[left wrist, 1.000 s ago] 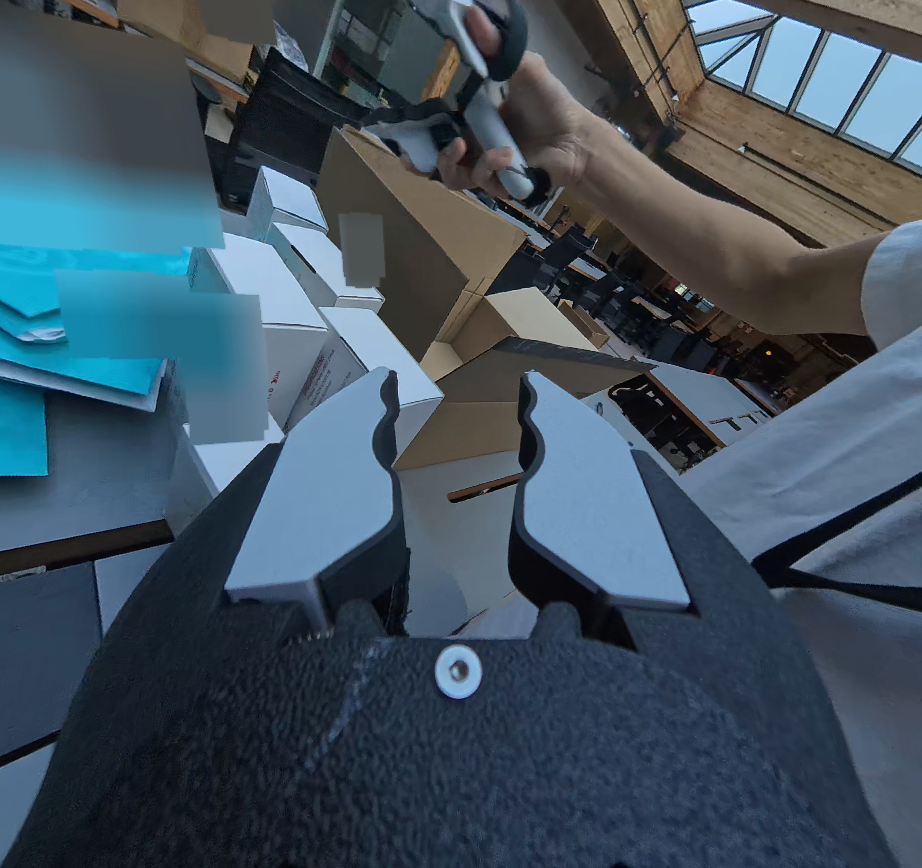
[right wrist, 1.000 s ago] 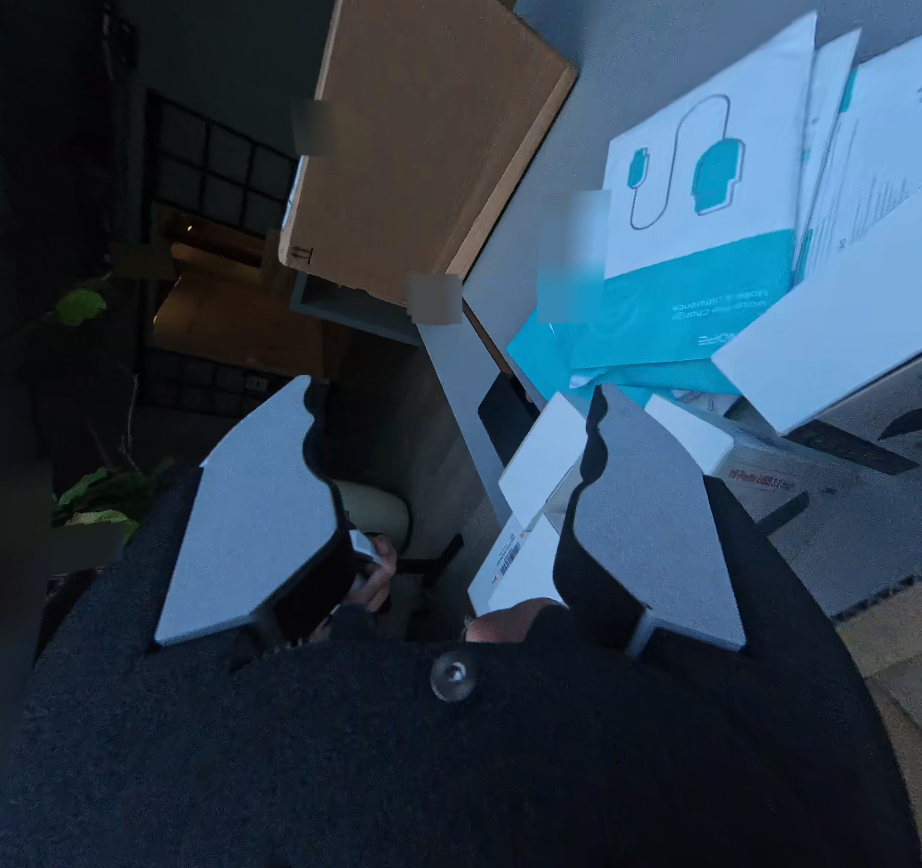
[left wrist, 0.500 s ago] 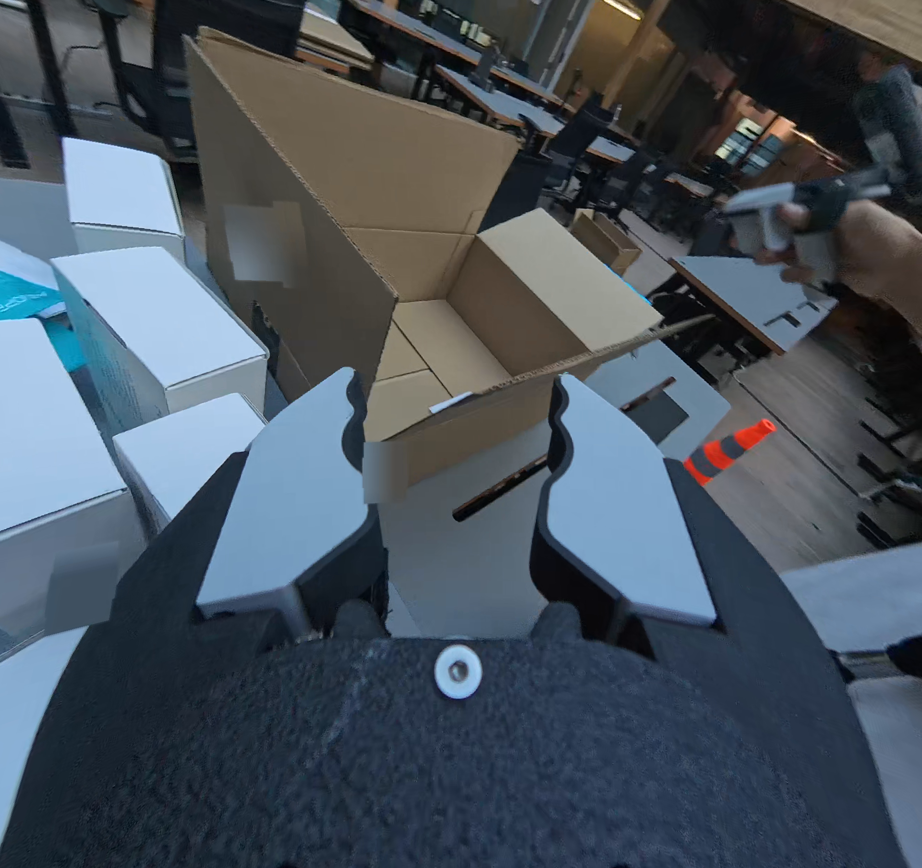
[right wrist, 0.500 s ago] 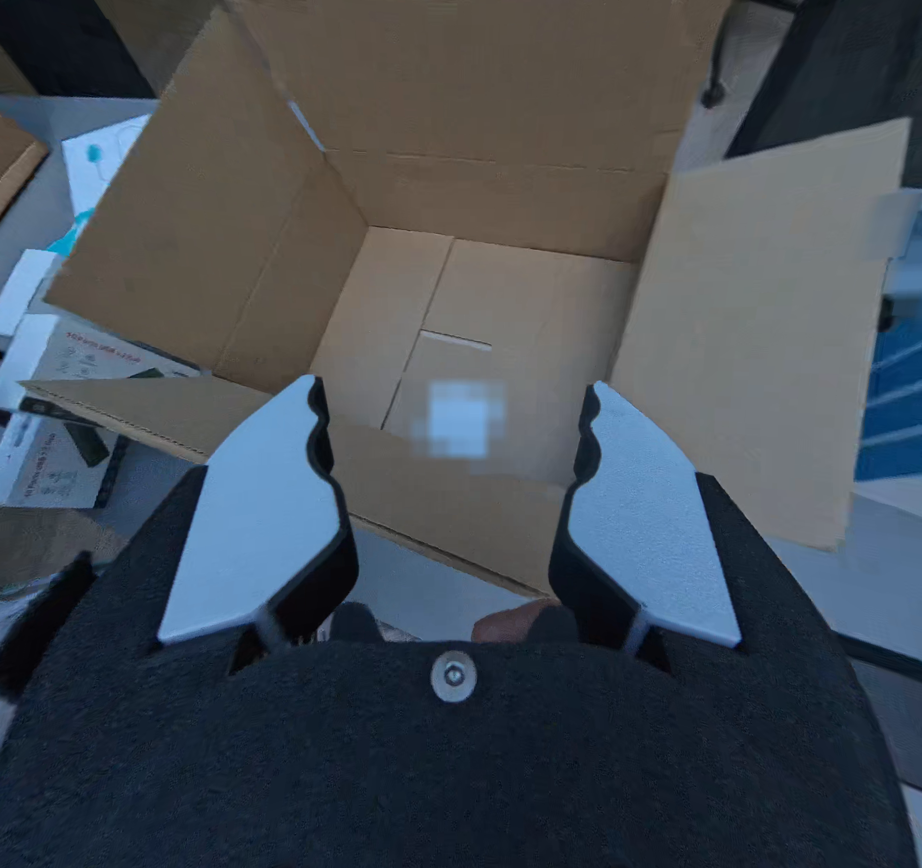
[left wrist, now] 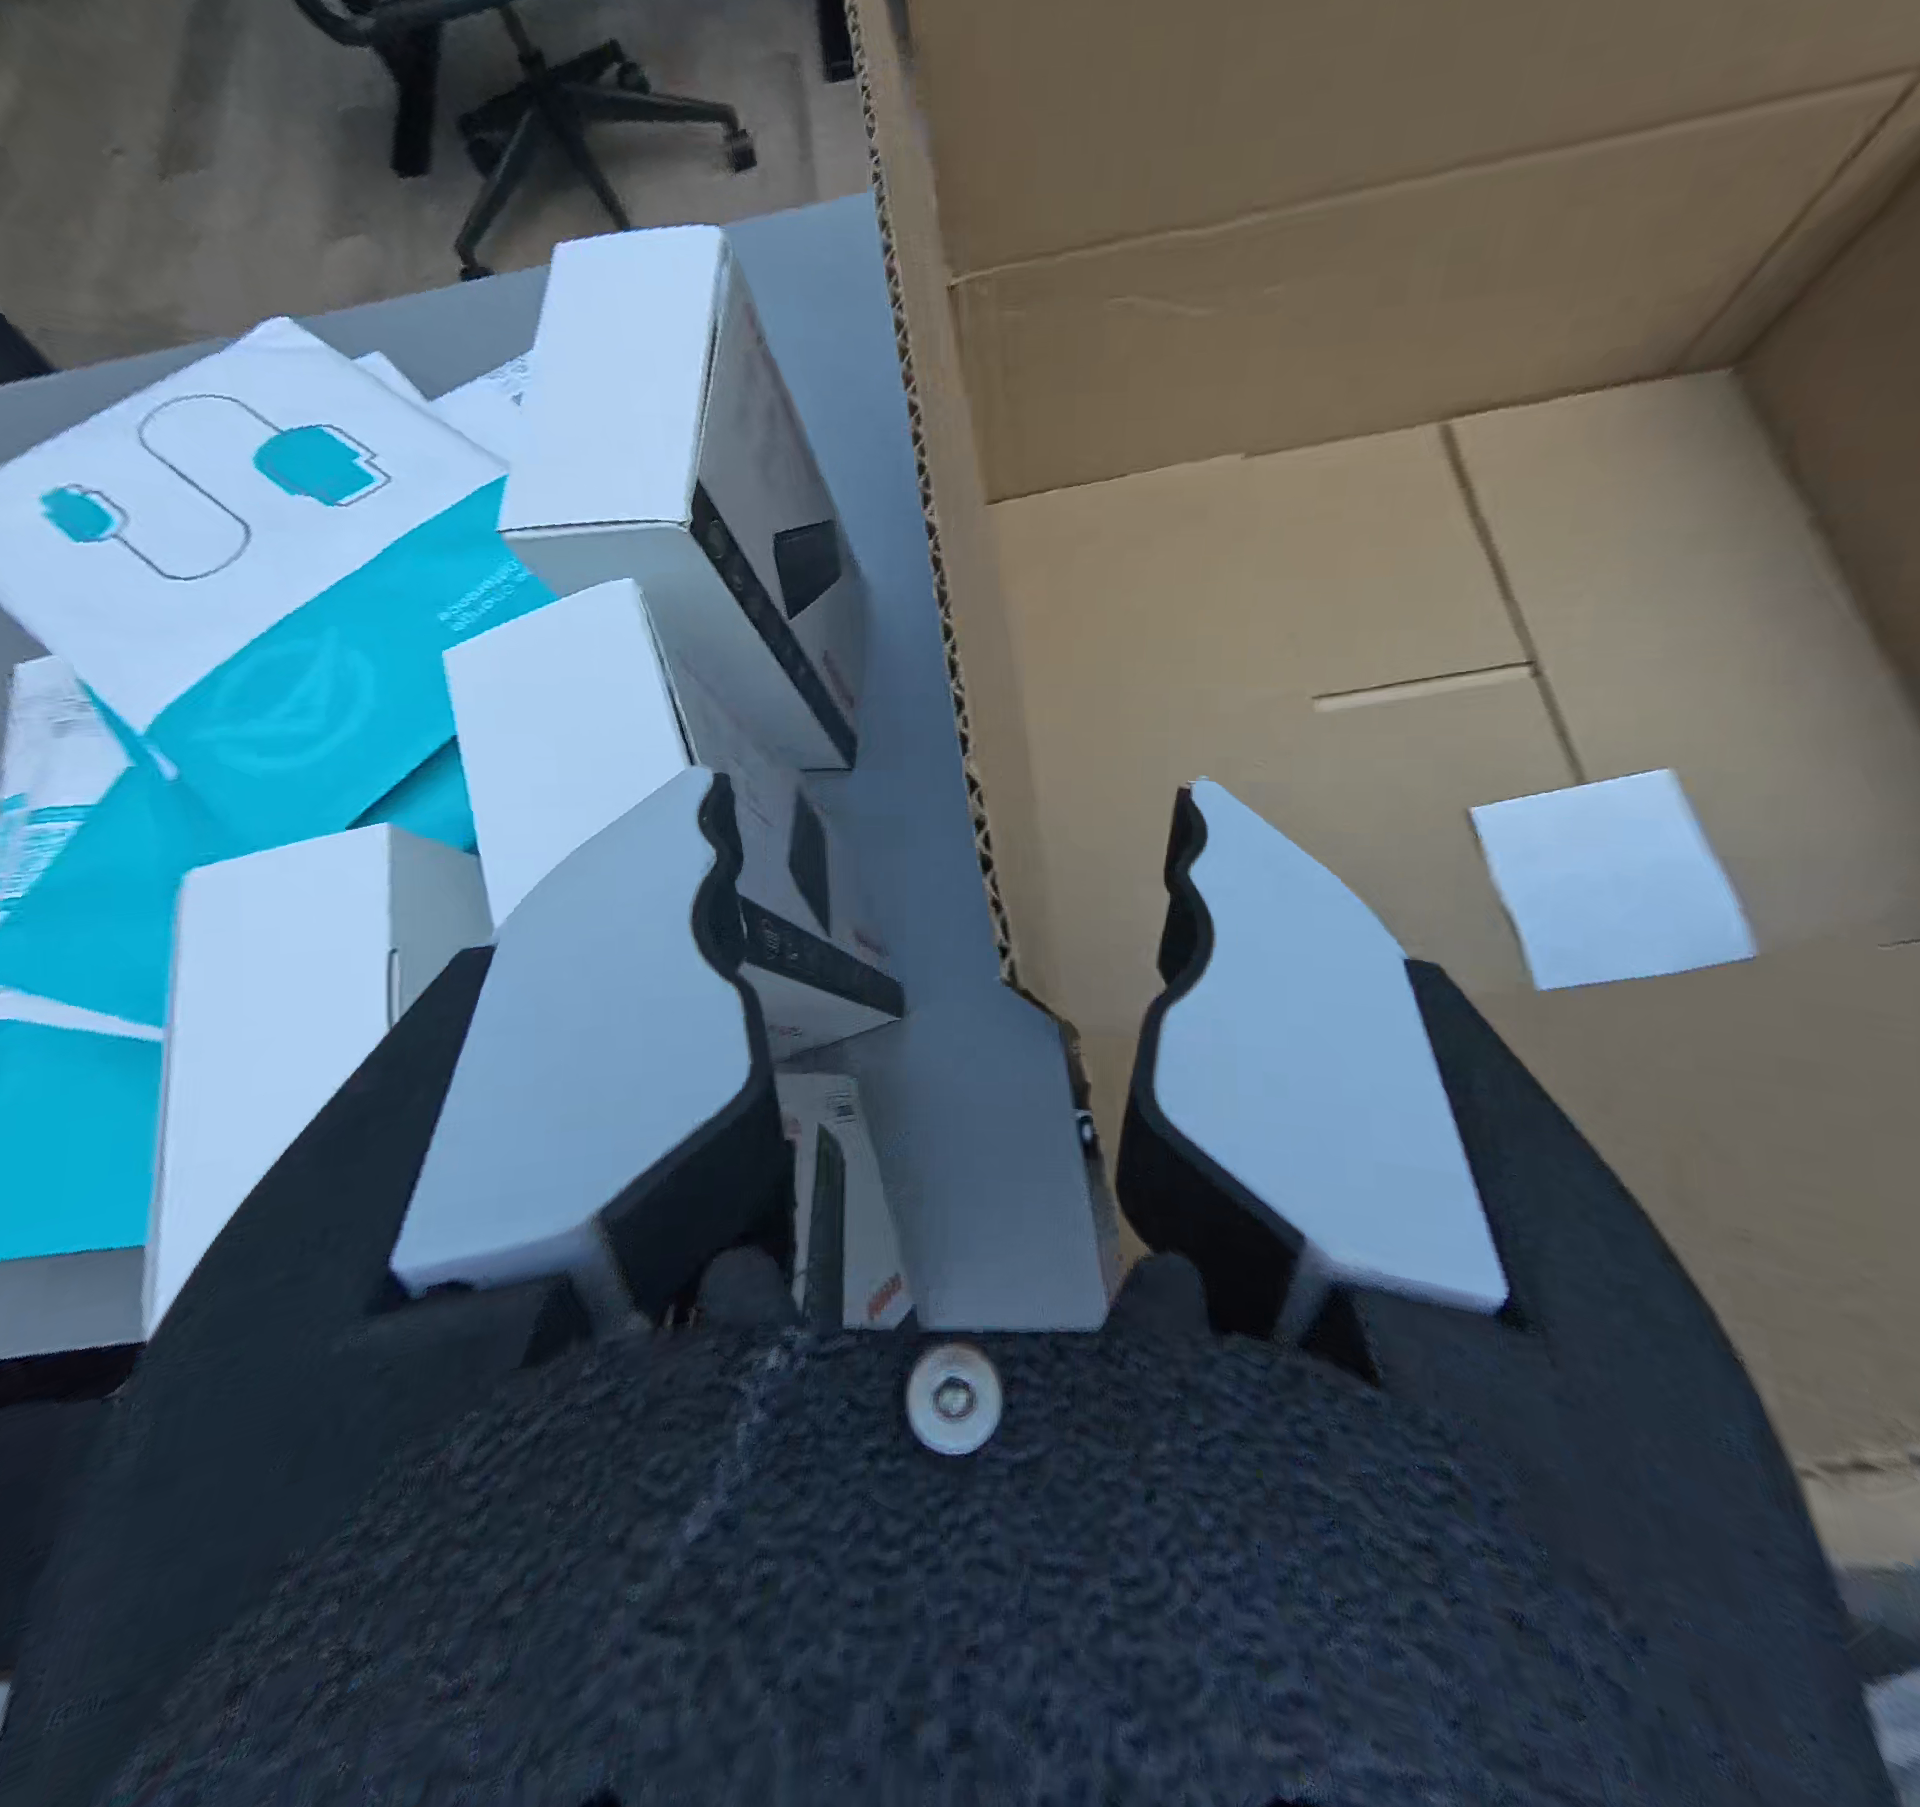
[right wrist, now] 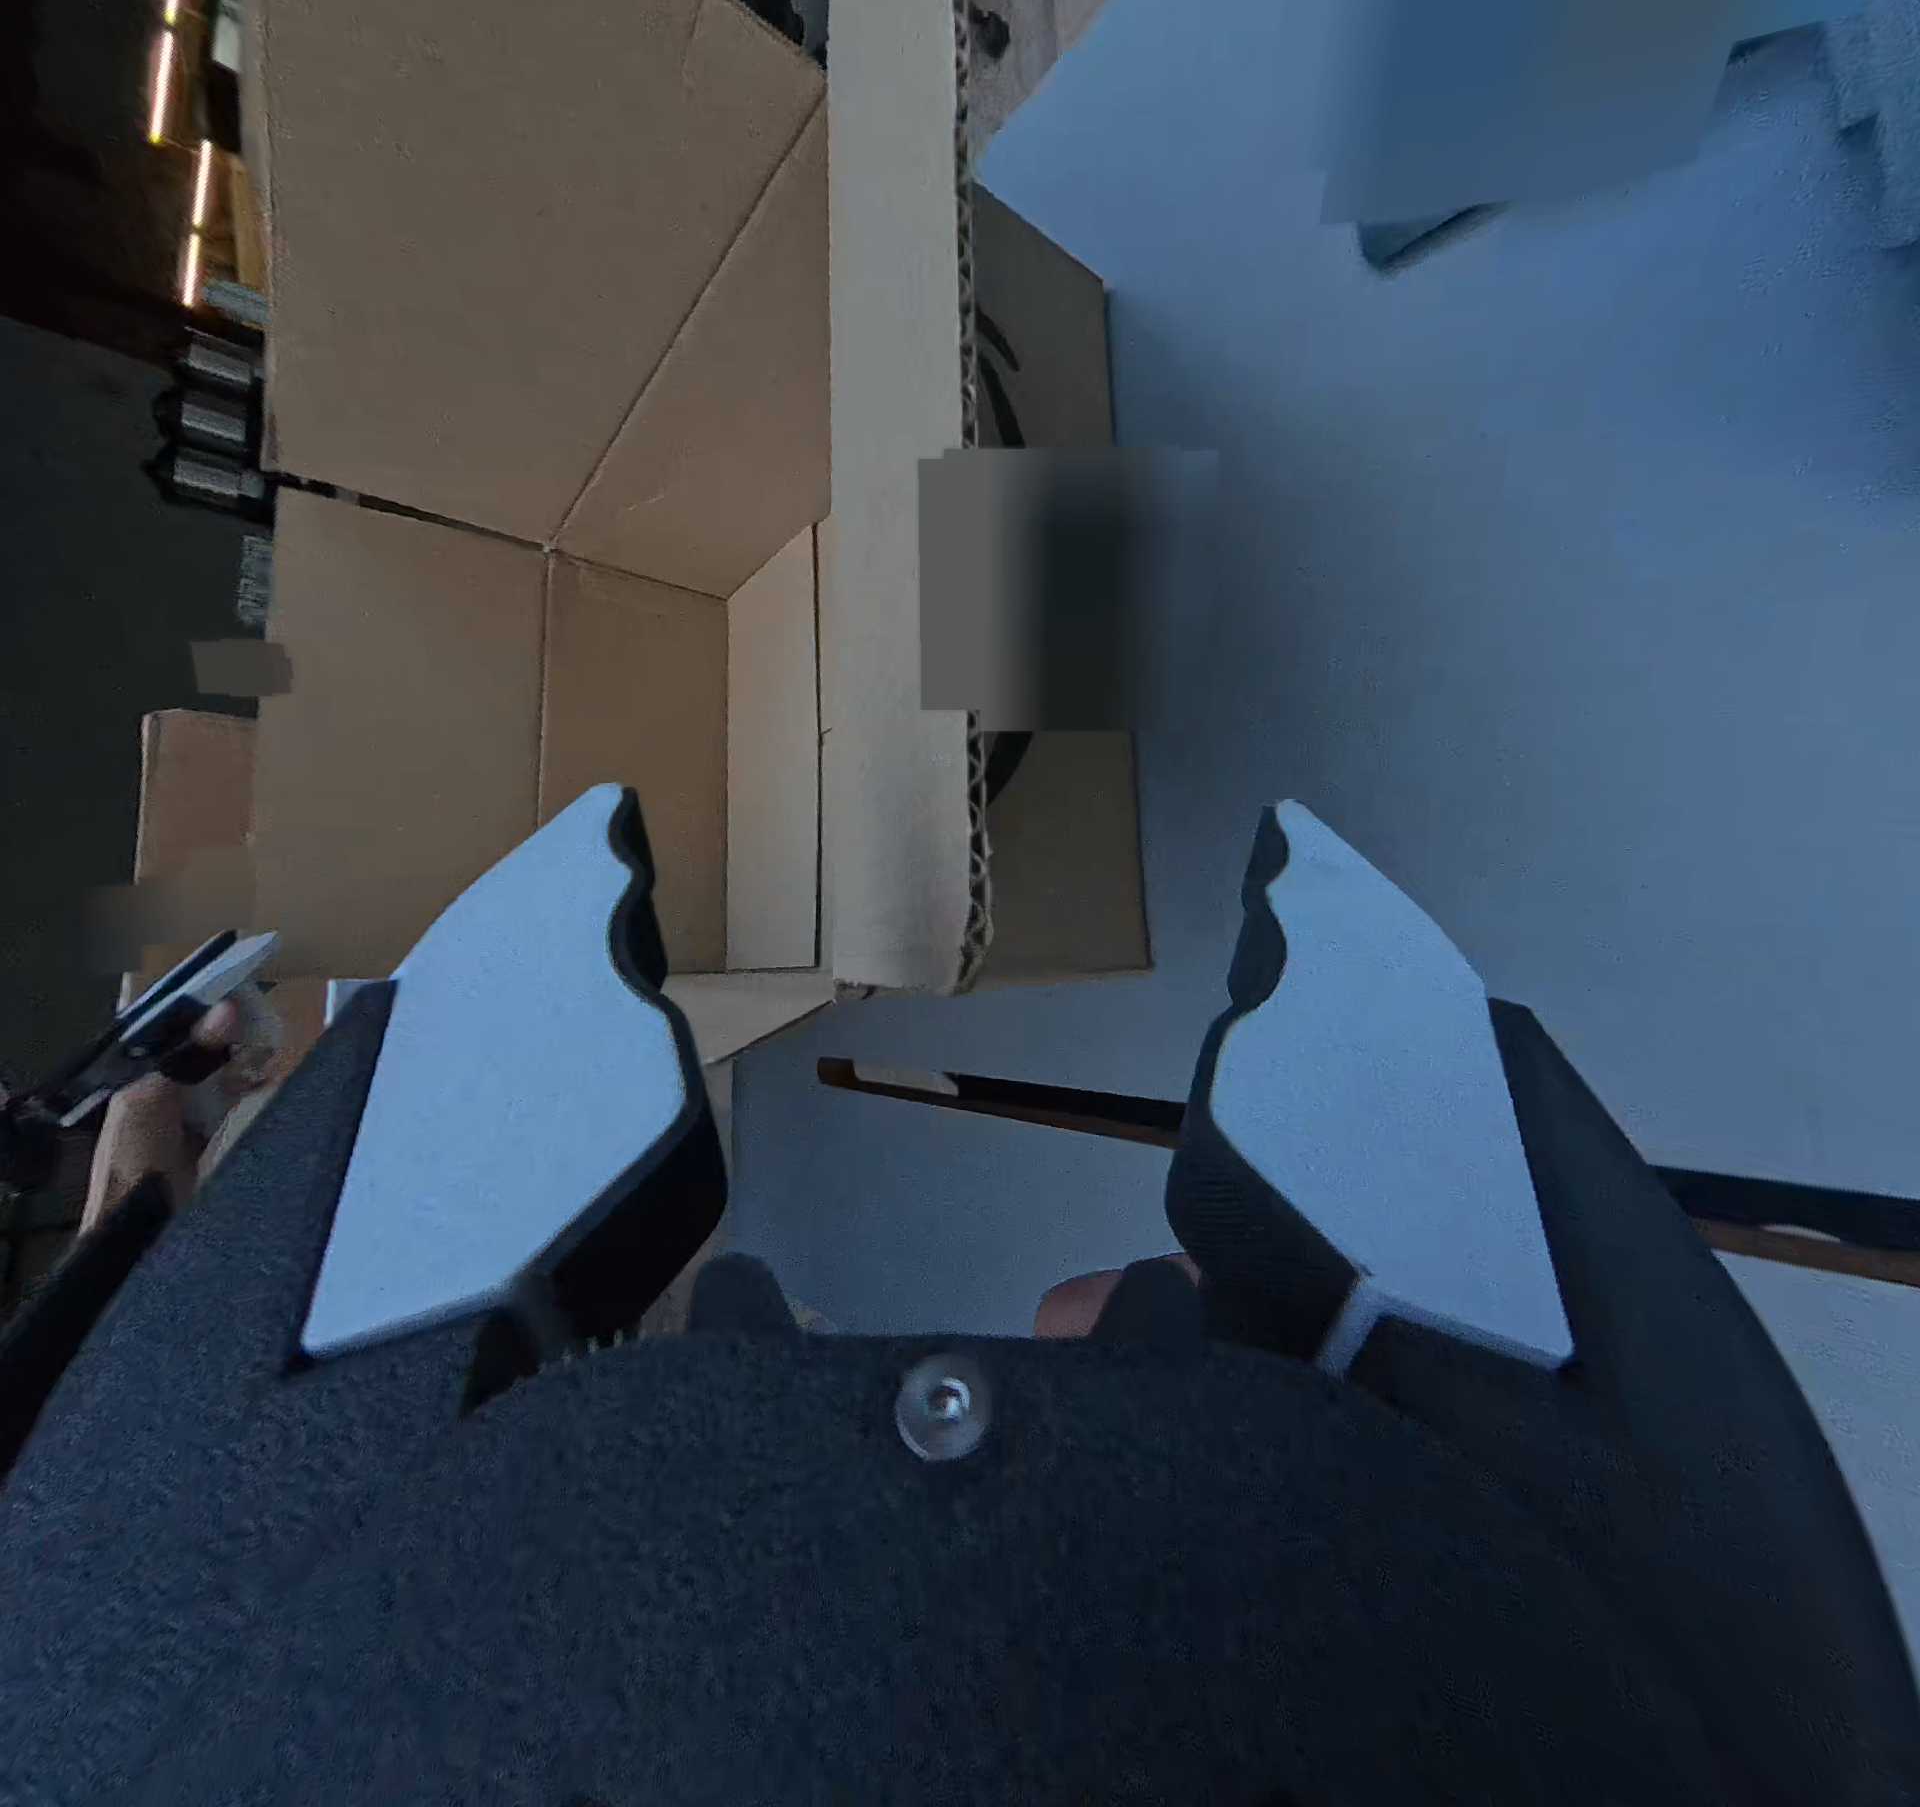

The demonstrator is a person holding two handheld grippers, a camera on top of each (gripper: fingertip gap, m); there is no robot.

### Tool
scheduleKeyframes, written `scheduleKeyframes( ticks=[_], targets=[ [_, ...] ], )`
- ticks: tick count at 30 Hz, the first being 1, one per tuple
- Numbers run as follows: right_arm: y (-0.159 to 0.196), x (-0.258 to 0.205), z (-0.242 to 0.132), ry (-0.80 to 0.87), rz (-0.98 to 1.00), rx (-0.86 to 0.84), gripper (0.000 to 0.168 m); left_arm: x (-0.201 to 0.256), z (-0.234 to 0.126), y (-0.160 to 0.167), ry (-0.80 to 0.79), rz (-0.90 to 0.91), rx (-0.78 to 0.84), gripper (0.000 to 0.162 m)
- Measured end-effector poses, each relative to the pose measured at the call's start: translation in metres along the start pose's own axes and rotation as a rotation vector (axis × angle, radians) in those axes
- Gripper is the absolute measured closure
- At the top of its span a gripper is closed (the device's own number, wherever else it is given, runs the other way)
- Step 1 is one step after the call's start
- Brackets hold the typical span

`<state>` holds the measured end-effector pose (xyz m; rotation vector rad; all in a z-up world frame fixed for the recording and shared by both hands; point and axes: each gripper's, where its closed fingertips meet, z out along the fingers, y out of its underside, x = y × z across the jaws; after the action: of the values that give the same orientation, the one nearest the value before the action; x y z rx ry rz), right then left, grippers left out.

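My left gripper (left wrist: pixel 956 812) is open and empty, above the left wall edge of a large open cardboard box (left wrist: pixel 1403 614). A white paper slip (left wrist: pixel 1610 890) lies on the box floor. Several white product boxes (left wrist: pixel 613 386) stand just left of the cardboard box, the nearest one (left wrist: pixel 566 729) beside my left finger. My right gripper (right wrist: pixel 951 822) is open and empty, above the same cardboard box's (right wrist: pixel 468 303) corner and upright flap (right wrist: pixel 894 407). The other gripper (right wrist: pixel 197 988), in a hand, shows at that view's left edge.
Teal and white flat packages (left wrist: pixel 239 552) lie on the grey table (left wrist: pixel 810 251) left of the white boxes. A black office chair (left wrist: pixel 488 22) stands on the floor beyond. In the right wrist view a grey tabletop (right wrist: pixel 1507 614) with a dark slot (right wrist: pixel 1039 1097) lies right of the box. The left gripper's tips are roughly 60 cm from the right gripper's.
Both grippers have swung to new headings. The left one now looks down on the box's left wall and the white boxes. The right one now looks over the box's corner and the grey table. Both jaws stayed open.
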<state>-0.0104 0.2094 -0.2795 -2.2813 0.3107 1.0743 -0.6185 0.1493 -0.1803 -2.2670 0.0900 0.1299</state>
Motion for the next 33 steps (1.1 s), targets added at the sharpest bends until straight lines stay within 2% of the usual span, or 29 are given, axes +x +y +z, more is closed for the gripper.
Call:
scheduleKeyframes(
  ticks=[1,2,3,4,8,11,13,16,19,22,25,28,30,31,33],
  targets=[
    [0.000,-0.006,0.011,-0.049,0.005,-0.005,0.073,-0.004,0.006,0.003,-0.022,0.016,-0.023,0.097],
    [0.000,-0.011,0.019,-0.090,-0.005,-0.007,0.098,-0.005,0.013,0.007,-0.015,0.010,-0.049,0.112],
    [-0.001,-0.017,0.025,-0.122,-0.035,-0.006,0.142,-0.001,0.019,0.012,0.023,0.003,-0.083,0.136],
    [-0.005,-0.023,0.026,-0.143,-0.083,0.013,0.166,0.003,0.026,0.016,0.059,-0.007,-0.112,0.153],
    [-0.010,-0.060,0.018,-0.060,-0.387,-0.004,0.167,0.013,0.029,0.011,0.112,-0.011,-0.123,0.159],
    [-0.012,-0.109,-0.006,0.032,-0.668,-0.019,0.167,0.033,0.011,0.005,0.110,0.065,-0.108,0.159],
    [-0.014,-0.138,-0.034,0.125,-0.853,-0.008,0.168,0.057,-0.013,0.007,0.124,0.122,-0.087,0.158],
    [-0.016,-0.173,-0.080,0.213,-1.030,0.047,0.167,0.092,-0.057,0.013,0.137,0.144,0.002,0.158],
    [-0.015,-0.195,-0.131,0.254,-1.124,0.114,0.167,0.124,-0.097,0.033,0.121,0.162,0.070,0.156],
    [-0.012,-0.217,-0.182,0.274,-1.178,0.183,0.168,0.158,-0.117,0.062,0.156,0.091,0.125,0.156],
    [-0.019,-0.252,-0.222,0.319,-1.292,0.223,0.168,0.200,-0.114,0.085,0.259,-0.046,0.171,0.157],
    [-0.027,-0.313,-0.244,0.396,-1.472,0.226,0.168,0.242,-0.086,0.104,0.349,-0.109,0.150,0.153],
    [-0.025,-0.351,-0.240,0.526,-1.595,0.172,0.167,0.257,-0.051,0.123,0.362,-0.115,0.109,0.143],
    [-0.020,-0.366,-0.230,0.587,-1.649,0.130,0.166,0.252,-0.032,0.136,0.312,-0.086,0.078,0.130],
    [-0.003,-0.381,-0.196,0.696,-1.721,0.004,0.165,0.226,-0.022,0.147,0.186,-0.096,0.085,0.134]
  ],
)
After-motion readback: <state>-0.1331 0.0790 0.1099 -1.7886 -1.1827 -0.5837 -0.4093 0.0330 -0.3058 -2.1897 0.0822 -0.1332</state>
